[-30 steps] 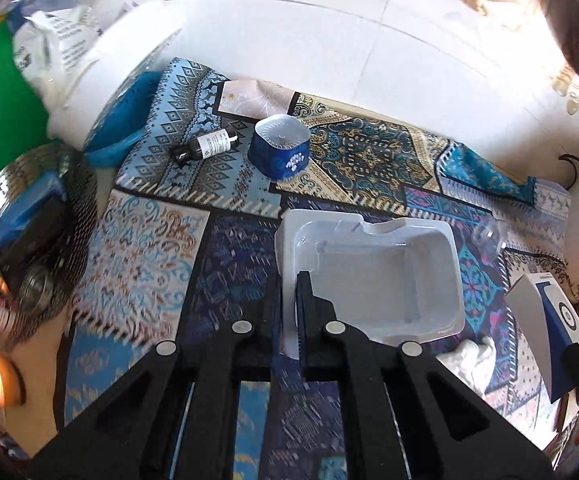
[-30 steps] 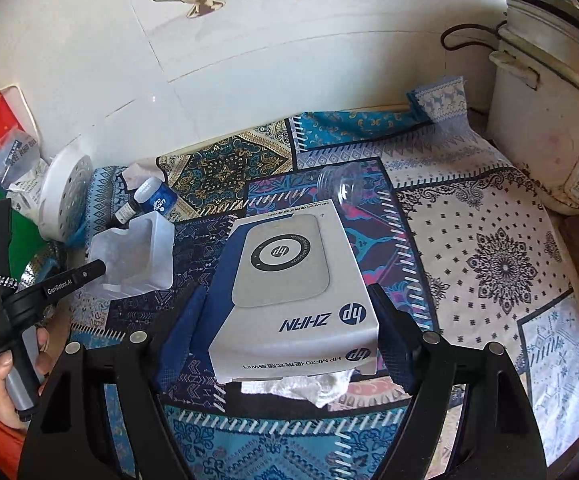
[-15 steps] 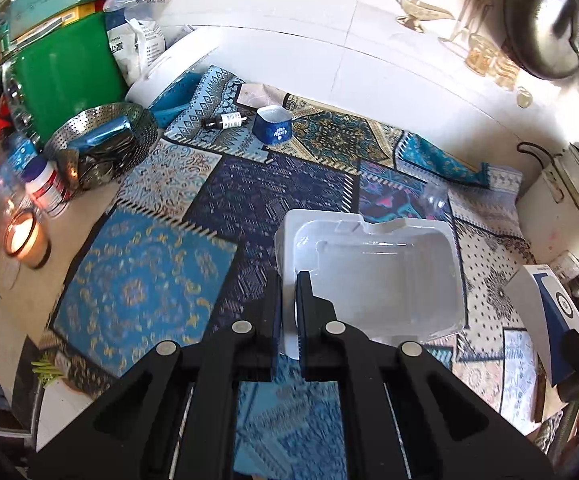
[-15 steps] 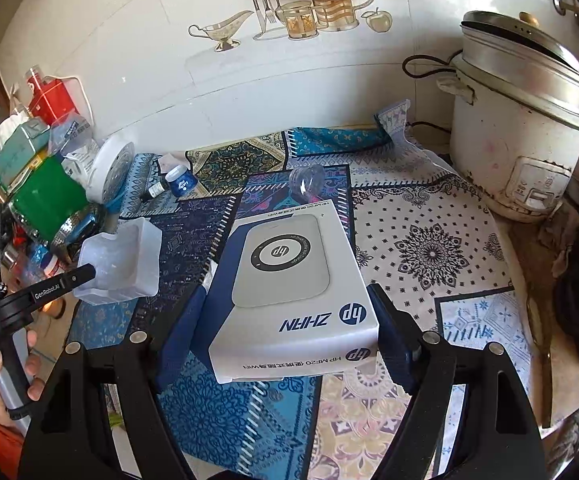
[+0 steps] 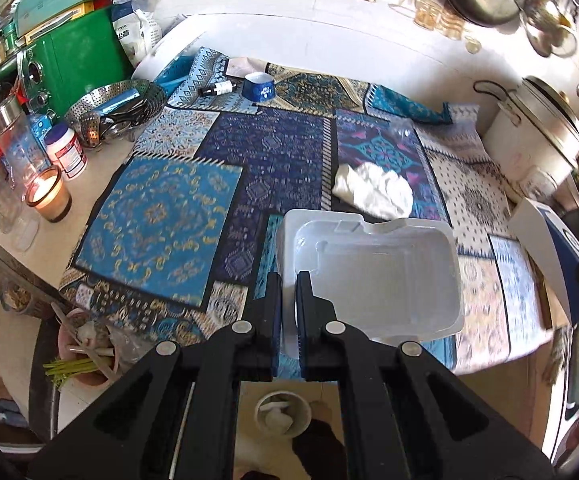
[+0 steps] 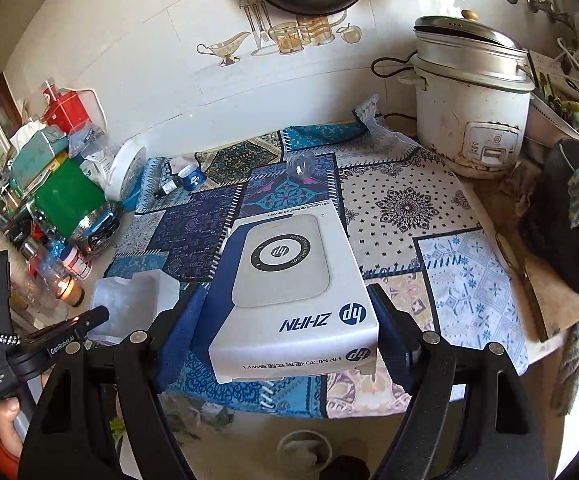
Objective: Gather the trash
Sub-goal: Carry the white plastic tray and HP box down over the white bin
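Left gripper (image 5: 287, 300): jaws clenched on the near wall of the tray (image 5: 373, 276), one finger inside the wall and one outside; it holds the tray in the air over the near edge of the worktop (image 5: 105, 184).
Tray: white moulded plastic, open side facing the camera, nothing seen in it.
Right gripper (image 6: 289, 324): jaws grasping the box (image 6: 289, 280) by its two long sides, lifted above the cloth (image 6: 393, 204).
Box: white and blue, hp logo on top and on the near end; in the left view only a corner of it (image 5: 545, 248) shows at the right edge.
Tissue (image 5: 373, 190): crumpled, white, lying on the cloth just beyond the tray.
Cup (image 5: 258, 87): blue, at the far side of the cloth, with a small dark bottle (image 5: 217, 89) lying beside it.
Clear cup (image 6: 301, 165): on its side, far part of the cloth.
Bin (image 5: 283, 414): on the floor below the worktop edge, white scraps inside.
Candle (image 5: 48, 193): lit, left of the cloth.
Rice cooker (image 6: 473, 104): right rear of the worktop.
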Available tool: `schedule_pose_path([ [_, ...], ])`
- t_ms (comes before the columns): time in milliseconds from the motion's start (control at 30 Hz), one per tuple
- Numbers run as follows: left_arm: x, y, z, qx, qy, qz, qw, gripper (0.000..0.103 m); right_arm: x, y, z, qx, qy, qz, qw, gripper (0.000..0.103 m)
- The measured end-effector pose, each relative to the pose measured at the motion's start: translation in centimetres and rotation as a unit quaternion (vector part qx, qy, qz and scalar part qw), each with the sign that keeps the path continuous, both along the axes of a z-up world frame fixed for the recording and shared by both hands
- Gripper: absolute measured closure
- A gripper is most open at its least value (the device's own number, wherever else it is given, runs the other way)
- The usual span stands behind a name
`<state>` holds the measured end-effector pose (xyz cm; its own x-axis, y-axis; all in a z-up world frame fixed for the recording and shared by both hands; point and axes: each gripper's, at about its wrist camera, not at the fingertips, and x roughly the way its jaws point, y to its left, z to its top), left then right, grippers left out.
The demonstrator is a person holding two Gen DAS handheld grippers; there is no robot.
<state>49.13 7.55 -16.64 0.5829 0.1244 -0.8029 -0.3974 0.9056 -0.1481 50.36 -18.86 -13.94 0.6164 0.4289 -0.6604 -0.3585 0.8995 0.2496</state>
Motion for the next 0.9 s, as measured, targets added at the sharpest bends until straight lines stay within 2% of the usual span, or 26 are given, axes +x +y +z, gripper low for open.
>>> schedule_pose_path([
  [267, -9.0, 0.4, -1.2, 0.014, 0.012, -0.037, 0.9992, 0.098, -8.2, 2.0, -1.9, -0.003, 0.019, -0.029, 0.999, 0.025],
  [467, -13.8, 0.6, -3.1, 0.013, 0.024, -0.047, 0.9985, 0.098, -12.9, 2.4, -3.6, -0.014, 0.038, -0.035, 0.999, 0.025],
  [667, -16.2, 0.0, -7.7, -0.006, 0.076, -0.053, 0.9957, 0.098, -15.7, 1.4, -6.6, -0.033, 0.080, -0.039, 0.996, 0.025],
  [900, -17.4, -1.3, -14.1, -0.025, 0.138, -0.038, 0.9893, 0.098, -16.7, -0.1, -11.8, -0.055, 0.146, -0.034, 0.987, 0.025],
])
